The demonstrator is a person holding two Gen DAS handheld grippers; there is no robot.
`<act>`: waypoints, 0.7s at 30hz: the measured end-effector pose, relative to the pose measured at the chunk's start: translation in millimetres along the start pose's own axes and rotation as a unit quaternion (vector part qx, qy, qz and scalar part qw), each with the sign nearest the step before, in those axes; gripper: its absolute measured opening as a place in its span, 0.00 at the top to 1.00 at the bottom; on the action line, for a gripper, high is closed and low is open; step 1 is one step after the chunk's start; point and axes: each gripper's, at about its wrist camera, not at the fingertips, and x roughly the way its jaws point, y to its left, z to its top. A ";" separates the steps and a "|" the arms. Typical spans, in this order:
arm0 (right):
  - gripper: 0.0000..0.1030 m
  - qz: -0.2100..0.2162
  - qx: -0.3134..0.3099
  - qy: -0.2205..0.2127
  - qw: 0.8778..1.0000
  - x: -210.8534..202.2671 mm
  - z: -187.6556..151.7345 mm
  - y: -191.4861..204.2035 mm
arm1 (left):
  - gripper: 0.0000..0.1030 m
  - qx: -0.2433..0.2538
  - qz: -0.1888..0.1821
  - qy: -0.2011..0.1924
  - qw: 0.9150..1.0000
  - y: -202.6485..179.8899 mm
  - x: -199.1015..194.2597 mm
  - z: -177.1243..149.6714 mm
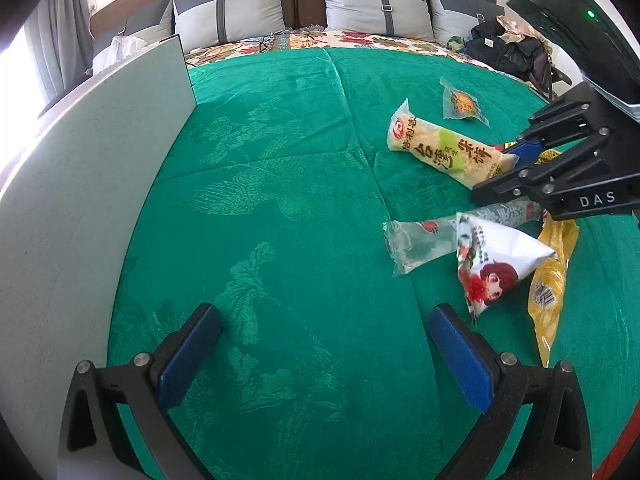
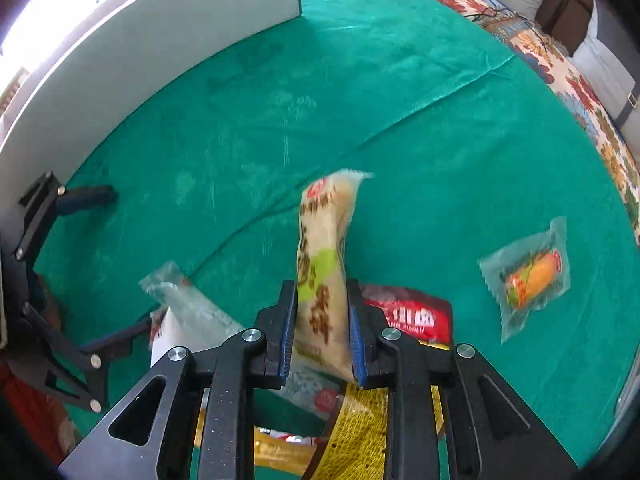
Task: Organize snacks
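Note:
My right gripper (image 2: pixel 322 320) is shut on a long pale rice cracker pack (image 2: pixel 324 256) and holds it lifted above the green cloth; it also shows in the left wrist view (image 1: pixel 444 144), held by the right gripper (image 1: pixel 514 168). My left gripper (image 1: pixel 324 328) is open and empty over the cloth, and shows at the left of the right wrist view (image 2: pixel 120 260). A clear small snack packet (image 1: pixel 462 104) (image 2: pixel 528 276), a clear long packet (image 1: pixel 416 240) (image 2: pixel 188 308), a white cartoon pack (image 1: pixel 496 264), a yellow pack (image 1: pixel 550 280) (image 2: pixel 360 420) and a red pack (image 2: pixel 408 312) lie on the cloth.
A white board (image 1: pixel 80 168) (image 2: pixel 160 40) stands upright along the left side of the green cloth (image 1: pixel 280 200). Pillows (image 1: pixel 228 12) and a dark pile of clothes (image 1: pixel 508 44) lie at the far end of the bed.

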 end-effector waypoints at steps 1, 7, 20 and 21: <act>0.75 -0.012 0.009 -0.002 1.000 -4.6 -14.0 -0.3 | 0.00 0.005 -0.002 0.004 1.000 1.1 -3.3 -4.8; 0.21 -0.072 0.162 -0.186 0.966 -95.6 -93.4 -28.0 | 0.00 -0.022 0.017 -0.007 1.000 8.5 -16.0 -25.9; 0.22 -0.171 0.300 -0.130 0.929 -50.1 -221.9 16.4 | 0.00 -0.031 0.023 -0.013 0.999 9.2 -19.1 -30.2; 0.22 -0.171 0.300 -0.135 0.929 -50.4 -220.8 18.7 | 0.00 -0.031 0.023 -0.013 0.999 9.1 -19.2 -30.3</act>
